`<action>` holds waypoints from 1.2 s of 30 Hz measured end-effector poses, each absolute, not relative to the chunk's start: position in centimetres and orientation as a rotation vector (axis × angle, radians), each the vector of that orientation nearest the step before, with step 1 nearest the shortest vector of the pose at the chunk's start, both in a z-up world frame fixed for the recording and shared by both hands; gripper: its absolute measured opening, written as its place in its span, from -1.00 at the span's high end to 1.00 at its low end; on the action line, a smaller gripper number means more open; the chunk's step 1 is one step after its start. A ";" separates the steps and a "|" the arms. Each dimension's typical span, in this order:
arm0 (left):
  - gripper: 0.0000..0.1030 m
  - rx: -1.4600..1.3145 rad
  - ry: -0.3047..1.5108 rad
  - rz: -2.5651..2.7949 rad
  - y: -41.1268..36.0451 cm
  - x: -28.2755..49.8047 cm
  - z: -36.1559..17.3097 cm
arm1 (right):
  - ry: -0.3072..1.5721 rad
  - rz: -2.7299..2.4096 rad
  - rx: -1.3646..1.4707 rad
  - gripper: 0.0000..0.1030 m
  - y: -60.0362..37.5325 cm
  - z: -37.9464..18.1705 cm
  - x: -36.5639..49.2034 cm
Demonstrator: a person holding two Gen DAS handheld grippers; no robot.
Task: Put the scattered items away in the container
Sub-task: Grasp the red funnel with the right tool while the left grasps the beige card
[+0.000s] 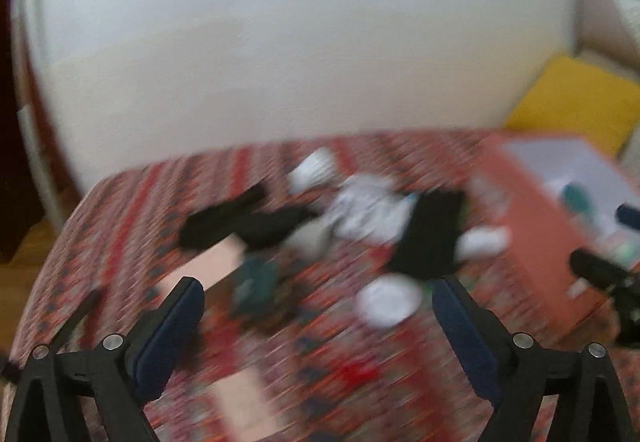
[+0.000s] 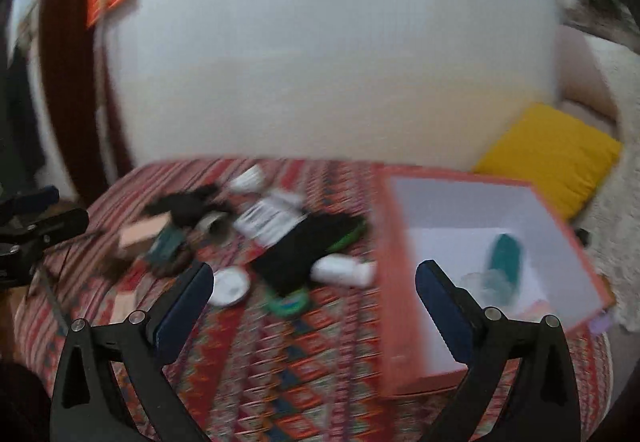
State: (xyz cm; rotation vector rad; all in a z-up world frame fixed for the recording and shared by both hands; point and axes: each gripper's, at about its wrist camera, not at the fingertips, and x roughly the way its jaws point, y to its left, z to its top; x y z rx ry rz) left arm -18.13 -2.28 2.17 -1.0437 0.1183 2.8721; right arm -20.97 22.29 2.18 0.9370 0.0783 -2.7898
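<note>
1. The scattered items lie in a loose heap on the patterned tabletop: black cloth, a white bottle on its side, a round white lid, a green ring, a striped white packet and a dark green thing I cannot name through the blur.
2. The container, an orange box with a pale lining, sits to the right of the heap, its near wall just beside the bottle. A teal object already lies inside it.
3. The right hand-held gripper has its jaws spread wide with nothing between them, aimed roughly at the gap between heap and box.
4. The left hand-held gripper is likewise wide and empty, pointed at the heap; in its view a round white lid lies just ahead.
5. Both views are smeared, so I judge both hands are travelling fast. Coming down at that pace could shove the bottle or lid away instead of catching it.
6. The bottle, being round and on its side, looks likely to roll if nudged.
7. The black cloth overlaps its neighbours, so a pinch there may drag extra things along.
8. Two grippers working one small heap could knock together.
</note>
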 end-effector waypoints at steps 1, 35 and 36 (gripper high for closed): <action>-0.86 -1.080 0.122 2.875 -3.5 -17.9 1.1 | 0.104 -2.760 0.963 -0.99 21.1 1.3 -21.3; 0.02 -1.468 -0.179 2.734 -9.1 -22.2 -15.6 | 0.266 -2.275 1.284 0.36 7.4 -15.1 -26.9; 0.20 -1.460 -0.194 2.727 -9.1 -22.1 -15.5 | 0.264 -2.273 1.286 0.36 7.4 -15.0 -26.8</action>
